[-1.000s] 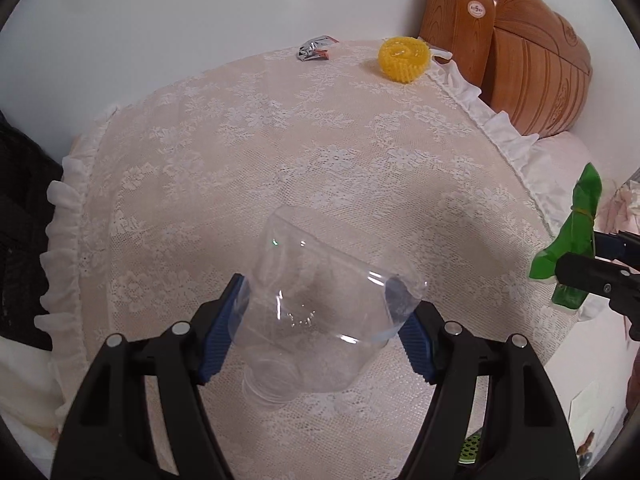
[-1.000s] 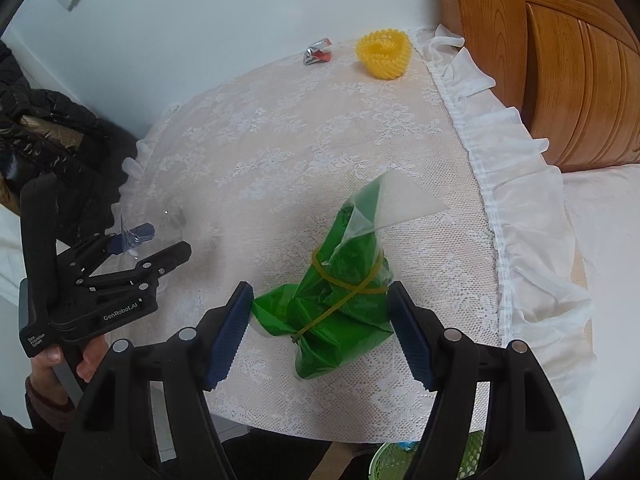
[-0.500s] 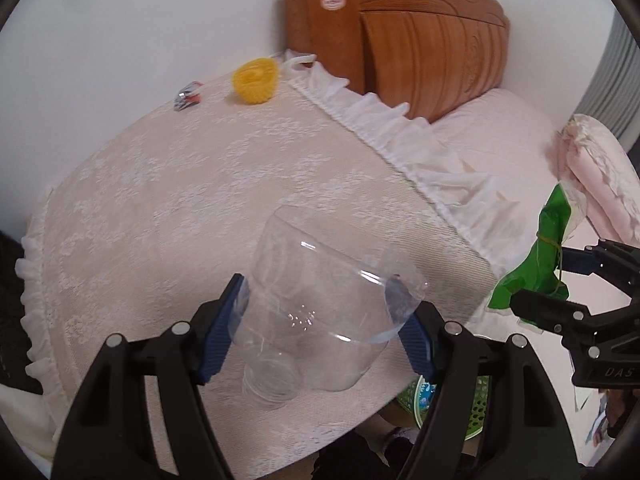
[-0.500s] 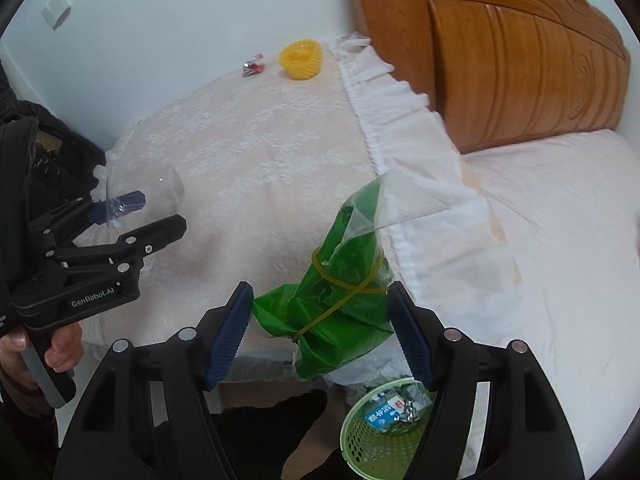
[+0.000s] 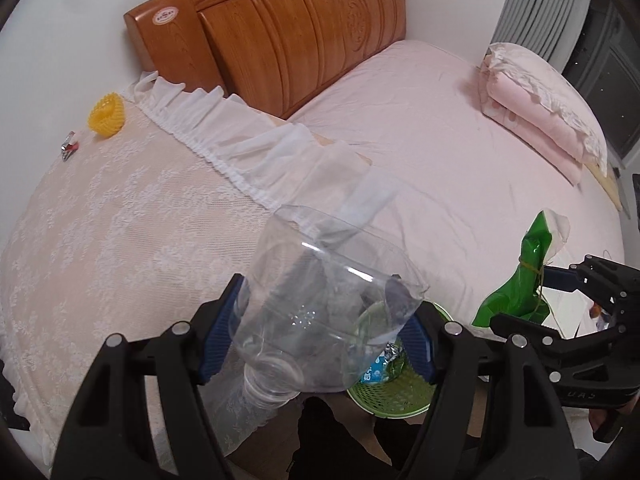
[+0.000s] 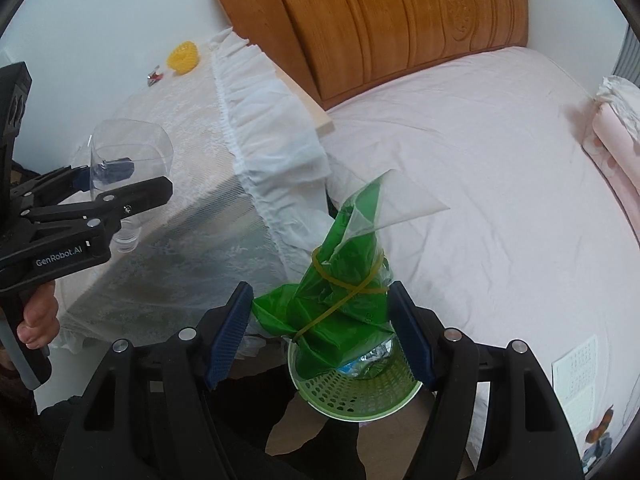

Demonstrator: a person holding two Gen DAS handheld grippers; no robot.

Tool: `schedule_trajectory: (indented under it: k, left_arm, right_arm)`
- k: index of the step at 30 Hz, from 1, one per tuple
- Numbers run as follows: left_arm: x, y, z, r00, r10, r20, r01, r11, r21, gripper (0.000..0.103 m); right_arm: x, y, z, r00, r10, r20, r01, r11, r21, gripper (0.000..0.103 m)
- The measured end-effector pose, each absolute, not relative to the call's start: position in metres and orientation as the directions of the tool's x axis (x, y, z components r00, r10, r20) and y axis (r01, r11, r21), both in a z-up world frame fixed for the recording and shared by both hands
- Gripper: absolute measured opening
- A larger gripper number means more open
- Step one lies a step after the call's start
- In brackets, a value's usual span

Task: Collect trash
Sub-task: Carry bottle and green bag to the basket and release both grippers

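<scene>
Squeezing a clear plastic bottle piece (image 5: 320, 320) between its two blue pads, the left claw (image 5: 320, 334) holds it up in the air. The cut, open end of the bottle points away from the claw and the small neck end points back toward it. Just below and a little to the right of this claw sits a green trash basket (image 5: 394, 394) on the floor, with some wrappers inside.

The right claw (image 6: 320, 330) is closed on a green plastic bag (image 6: 340, 300). A yellow rubber band (image 6: 348, 284) is tied around the bag. The bag sticks up from between the pads, and its bottom hangs right over the green trash basket (image 6: 356, 396).

Far ahead of both claws is a table with a lace cloth (image 5: 120, 220). At its far end lie a yellow ring thing (image 5: 106, 114) and a small shiny wrapper (image 5: 70, 150). To the right of the table is a bed with a pink sheet (image 5: 440, 140) and a brown wooden headboard (image 5: 288, 36). A folded pink blanket (image 5: 540, 108) rests on the bed, far off to the right.
</scene>
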State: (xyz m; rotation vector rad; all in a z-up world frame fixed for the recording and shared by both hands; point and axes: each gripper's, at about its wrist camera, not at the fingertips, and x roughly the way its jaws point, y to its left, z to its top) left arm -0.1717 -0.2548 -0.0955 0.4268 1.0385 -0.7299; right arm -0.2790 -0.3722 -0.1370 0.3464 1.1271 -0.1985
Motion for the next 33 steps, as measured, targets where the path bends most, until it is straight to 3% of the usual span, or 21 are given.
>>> schedule_trajectory:
  k: [4,9,13,20,24,33]
  left_arm:
    - [-0.191,-0.264,-0.113,0.304,-0.312,-0.9,0.732,0.681,0.011,0.069]
    - [-0.207,-0.258,-0.14,0.29,-0.245,-0.925,0.717,0.696,0.04,0.069]
    - [-0.217,-0.246,-0.156,0.273,-0.206,-0.94,0.703,0.709,0.049,0.069]
    - [-0.237,-0.231,-0.168,0.25,-0.186,-0.95,0.7,0.712,0.045,0.067]
    - [-0.248,-0.232,-0.173,0.226,-0.234,-0.946,0.714,0.7,-0.002,0.066]
    - [-0.277,-0.256,-0.195,0.18,-0.296,-0.938,0.767,0.639,-0.054,0.065]
  right_arm:
    - [-0.291,-0.371,-0.197,0.323,-0.01,-0.946,0.325,0.94,0.101,0.07]
    - [-0.295,-0.371,-0.302,0.177,0.065,-0.982,0.354,0.927,0.125,0.07]
    - [-0.3,-0.364,-0.341,0.126,0.09,-0.988,0.36,0.924,0.13,0.07]
    - [-0.315,-0.349,-0.336,0.149,0.044,-0.988,0.308,0.947,0.089,0.071]
    - [-0.322,-0.344,-0.33,0.166,0.025,-0.986,0.3,0.951,0.074,0.089]
    - [-0.353,-0.366,-0.296,0.19,-0.082,-0.978,0.352,0.936,-0.01,0.095]
